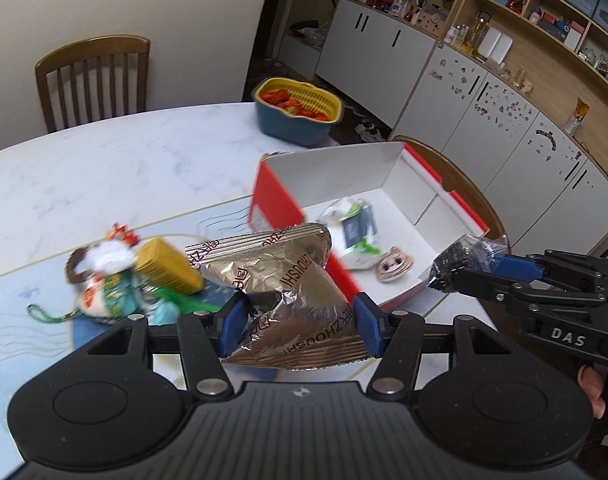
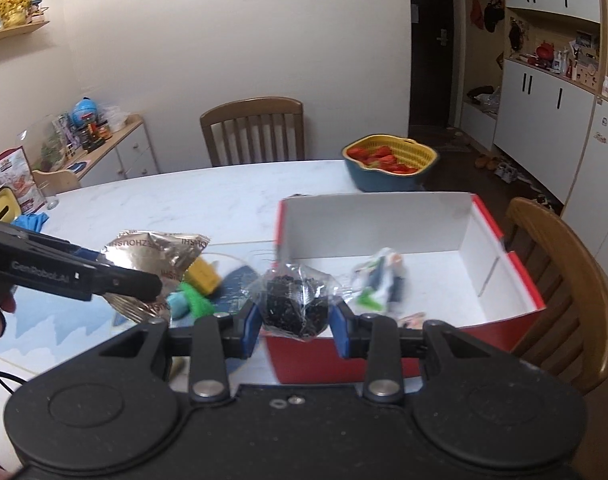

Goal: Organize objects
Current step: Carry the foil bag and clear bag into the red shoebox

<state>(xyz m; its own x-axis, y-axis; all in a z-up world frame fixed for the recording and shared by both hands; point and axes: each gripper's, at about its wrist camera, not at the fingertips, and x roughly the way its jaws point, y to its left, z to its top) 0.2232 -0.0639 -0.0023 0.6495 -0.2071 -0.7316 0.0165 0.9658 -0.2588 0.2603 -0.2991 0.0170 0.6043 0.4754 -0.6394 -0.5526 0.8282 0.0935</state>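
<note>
the left gripper (image 1: 299, 322) has its blue pads clamped on a crinkled silver foil snack packet (image 1: 279, 280), held at lower centre of its view. the right gripper (image 2: 295, 316) pinches a small clear plastic bag of black bits (image 2: 293, 300) over the near wall of the open red cardboard box with white inside (image 2: 484, 240). left of the box, a yellow carton (image 1: 169, 266) and a stuffed charm (image 1: 103, 280) lie on the white marble table (image 1: 123, 152).

Two grippers are showing: the left gripper (image 1: 297, 326) and the right gripper (image 2: 295, 326). One foil packet (image 1: 279, 280), one clear bag of black bits (image 2: 293, 304), one red-and-white box (image 1: 388, 184), one yellow box (image 1: 169, 266), one colander basket (image 1: 297, 110) and two wooden chairs are sitting in view.
</note>
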